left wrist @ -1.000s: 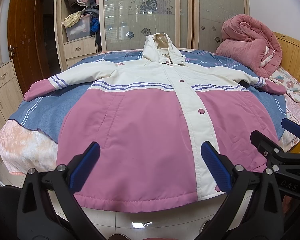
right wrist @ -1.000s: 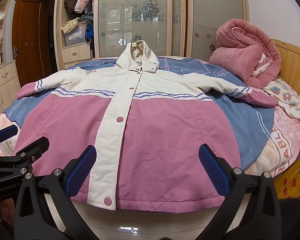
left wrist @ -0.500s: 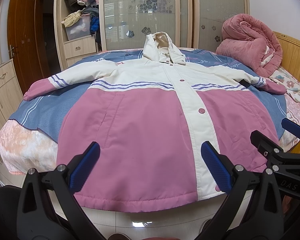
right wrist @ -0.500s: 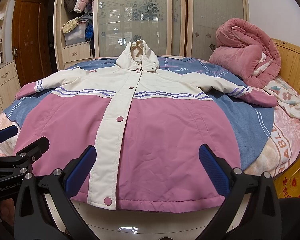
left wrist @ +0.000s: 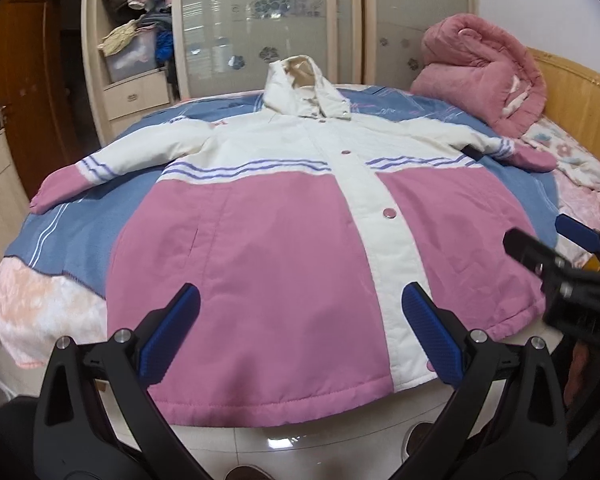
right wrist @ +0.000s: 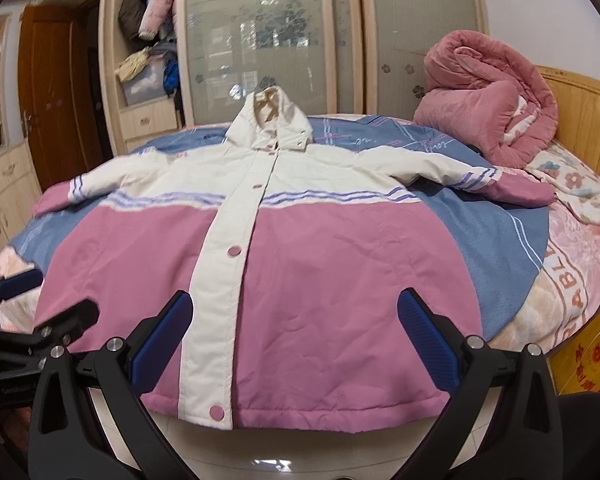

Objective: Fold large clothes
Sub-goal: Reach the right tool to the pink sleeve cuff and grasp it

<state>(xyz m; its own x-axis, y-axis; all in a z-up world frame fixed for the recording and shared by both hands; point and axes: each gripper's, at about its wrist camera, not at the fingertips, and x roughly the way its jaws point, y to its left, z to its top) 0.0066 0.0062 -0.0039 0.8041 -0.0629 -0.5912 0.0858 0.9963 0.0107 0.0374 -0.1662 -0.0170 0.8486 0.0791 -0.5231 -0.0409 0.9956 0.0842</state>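
Observation:
A large hooded jacket (left wrist: 268, 248), pink below and cream above with purple stripes, lies spread flat and buttoned on the bed, both sleeves stretched out sideways. The same jacket (right wrist: 320, 272) fills the right wrist view. My left gripper (left wrist: 300, 336) hangs open over the hem at the jacket's left half, holding nothing. Over the hem at the right half, my right gripper (right wrist: 294, 342) is open and empty too. Each gripper shows at the edge of the other's view: the right gripper (left wrist: 568, 264), the left gripper (right wrist: 28, 312).
The bed (left wrist: 68, 232) carries a blue blanket. A rolled pink quilt (left wrist: 484, 76) lies at the far right by the wooden headboard (left wrist: 580, 112). A wardrobe (left wrist: 260, 20) with glass doors stands behind, a brown door (left wrist: 28, 92) at left. Tiled floor (left wrist: 300, 440) lies below the hem.
Both grippers have edged slightly forward and shifted a little; the jacket lies as before and nothing has been grasped.

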